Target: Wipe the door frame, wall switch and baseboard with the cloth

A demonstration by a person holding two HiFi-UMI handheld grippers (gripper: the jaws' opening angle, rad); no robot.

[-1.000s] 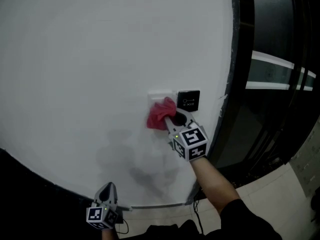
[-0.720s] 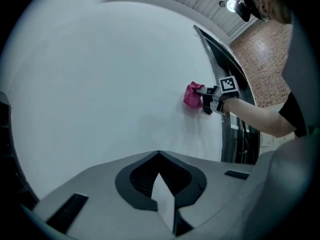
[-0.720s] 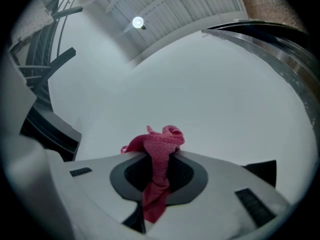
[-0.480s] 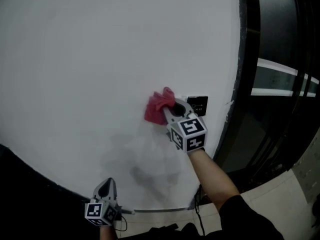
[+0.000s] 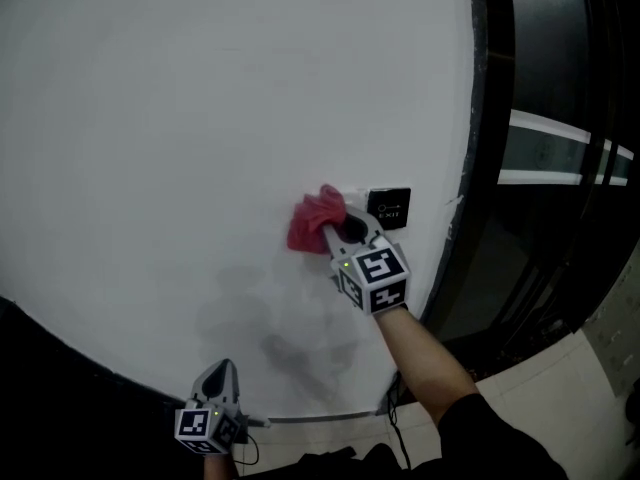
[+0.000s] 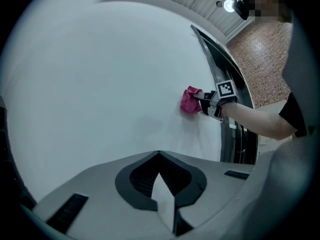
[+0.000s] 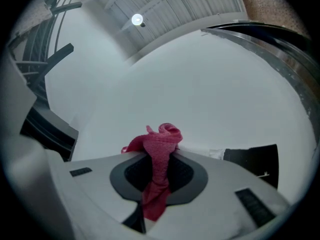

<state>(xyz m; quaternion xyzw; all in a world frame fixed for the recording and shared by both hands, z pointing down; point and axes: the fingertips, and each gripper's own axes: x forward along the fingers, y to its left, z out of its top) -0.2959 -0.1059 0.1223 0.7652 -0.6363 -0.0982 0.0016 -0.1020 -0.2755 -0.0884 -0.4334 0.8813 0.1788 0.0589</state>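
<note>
right hand-held gripper (image 5: 338, 231): clamps cloth (image 5: 310, 224) | bunched past jaws, apparently touching wall (image 5: 200, 118) | left hand-held gripper (image 5: 219, 375): closed

Right gripper (image 5: 335, 227) with cloth (image 5: 314, 223): now at 9 o'clock of black exit plate (image 5: 388, 206), against 7 o'clock one second ago. Half second ago slightly higher; now lower.

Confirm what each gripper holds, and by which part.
Right gripper is shut on the pink cloth, pinched across its bunched middle. Left gripper is shut, holding nothing.
</note>
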